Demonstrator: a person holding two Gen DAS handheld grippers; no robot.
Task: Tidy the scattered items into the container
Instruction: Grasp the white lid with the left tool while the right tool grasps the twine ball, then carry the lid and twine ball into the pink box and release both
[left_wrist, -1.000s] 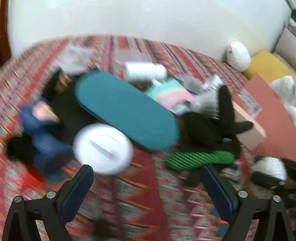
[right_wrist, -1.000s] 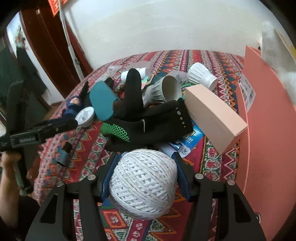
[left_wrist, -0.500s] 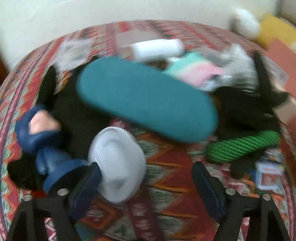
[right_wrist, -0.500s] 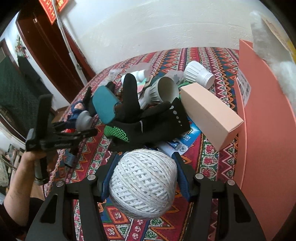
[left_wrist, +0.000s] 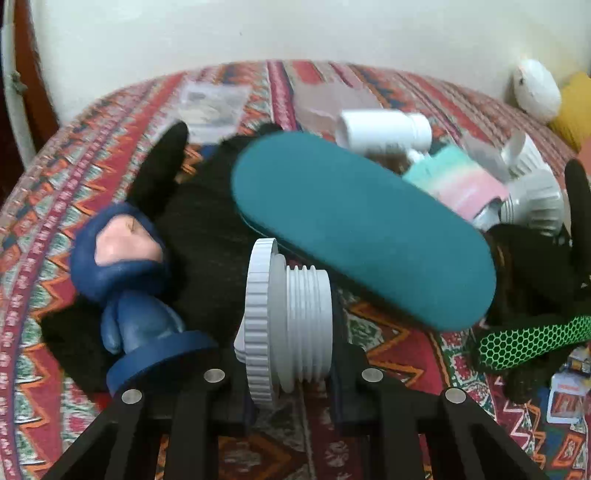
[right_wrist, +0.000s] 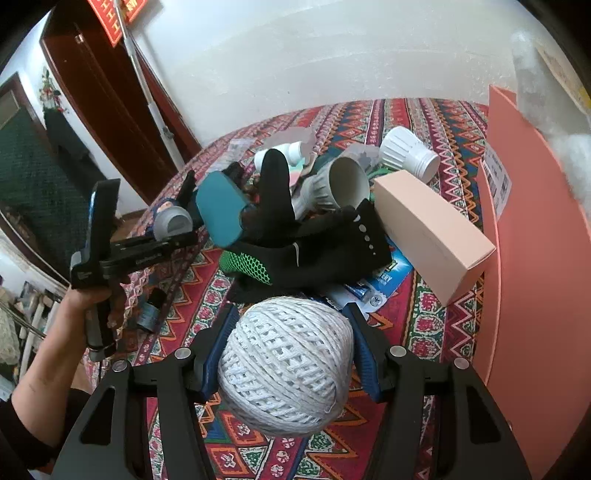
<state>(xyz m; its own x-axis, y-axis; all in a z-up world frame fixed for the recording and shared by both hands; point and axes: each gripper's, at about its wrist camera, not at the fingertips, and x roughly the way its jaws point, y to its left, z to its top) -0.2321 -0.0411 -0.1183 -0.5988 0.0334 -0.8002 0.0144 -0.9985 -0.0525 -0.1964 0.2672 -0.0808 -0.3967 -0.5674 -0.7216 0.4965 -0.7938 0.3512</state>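
Since a second ago, left gripper (left_wrist: 291, 373) is clamping the white threaded plastic cap (left_wrist: 288, 317); right gripper (right_wrist: 288, 354) is squeezing the white twine ball (right_wrist: 286, 367), risking slipping from rounded, shallow holds.

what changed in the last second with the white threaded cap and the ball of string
The left claw moved in on the white threaded cap and closed on it; a second ago the cap lay flat on the patterned cloth ahead of open fingers, and it now stands on edge between them. The right claw kept its grip on the ball of string.
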